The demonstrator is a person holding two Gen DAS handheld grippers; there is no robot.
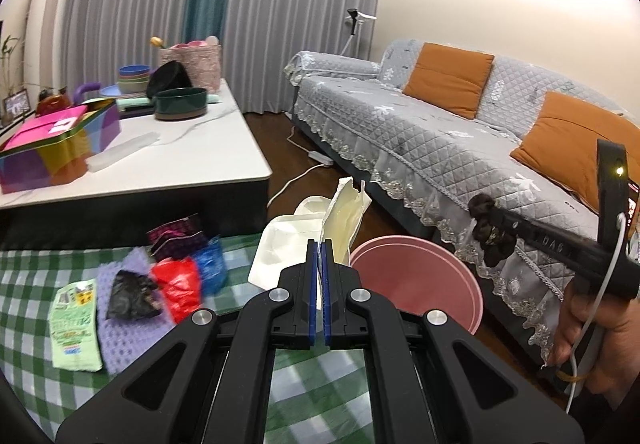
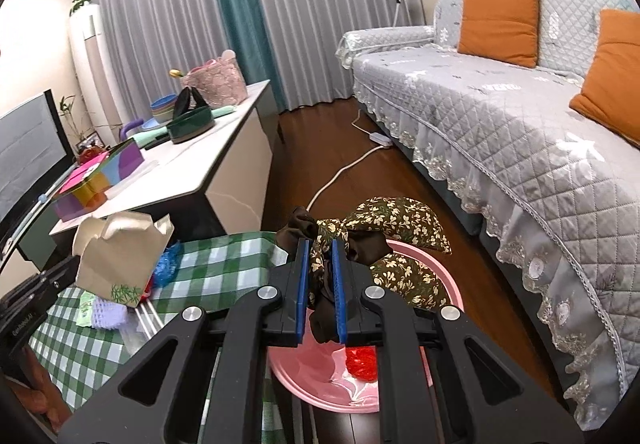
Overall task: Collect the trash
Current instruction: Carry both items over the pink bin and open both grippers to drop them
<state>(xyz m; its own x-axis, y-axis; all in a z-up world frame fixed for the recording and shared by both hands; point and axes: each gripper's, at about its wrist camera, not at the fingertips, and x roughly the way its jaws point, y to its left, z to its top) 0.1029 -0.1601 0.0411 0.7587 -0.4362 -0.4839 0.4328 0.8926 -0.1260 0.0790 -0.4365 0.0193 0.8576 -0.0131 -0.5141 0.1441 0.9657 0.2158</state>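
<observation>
Floral cloth (image 2: 384, 240) in right tongs (image 2: 321, 276), paper box (image 1: 344, 220) in left tongs (image 1: 320, 264)

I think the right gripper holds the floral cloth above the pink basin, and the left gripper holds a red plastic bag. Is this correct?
Not entirely. The left gripper is shut on a cream paper box, not a red bag; the right wrist view shows it clearly. The right gripper does hold the floral cloth above the pink basin.

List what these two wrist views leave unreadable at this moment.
- Pink bin contents: right wrist view, mostly behind the right gripper and its floral cloth; only a red scrap shows.
- Green packet print: left wrist view, blurred.
- Paper box grip point: hidden by the left gripper.
</observation>
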